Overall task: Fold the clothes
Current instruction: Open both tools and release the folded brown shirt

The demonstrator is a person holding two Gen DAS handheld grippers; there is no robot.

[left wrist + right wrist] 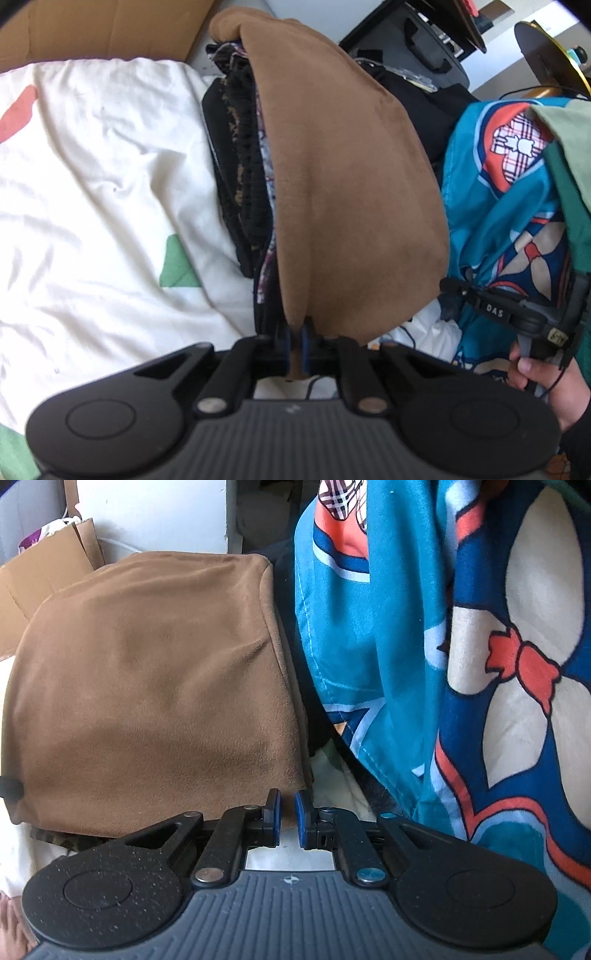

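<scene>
- The left tongs (294, 345) are clenched on the near edge of a folded brown garment (343, 177), a strip of its cloth pinched between the blue pads.
- That brown garment lies on top of a stack of folded clothes (240, 177), dark and patterned layers showing at its left side. The stack rests on a white sheet (103, 177) with green and coral patches.
- The right tongs (287, 818) stand slightly apart with nothing between the pads. They hover at the brown garment's near right corner, not touching it as far as can be seen.
- Just to the right of the stack hangs a teal printed cloth (369, 627) with cream, navy and coral shapes. It crowds the right tongs' side and fills most of the right wrist view.
- A dark gap separates the brown garment from the teal cloth.
- Brown cardboard (110, 29) stands behind the sheet, and black cases (417, 48) sit beyond the stack.
- In the left wrist view, a hand (546, 387) grips the right tool's handle at the lower right.
</scene>
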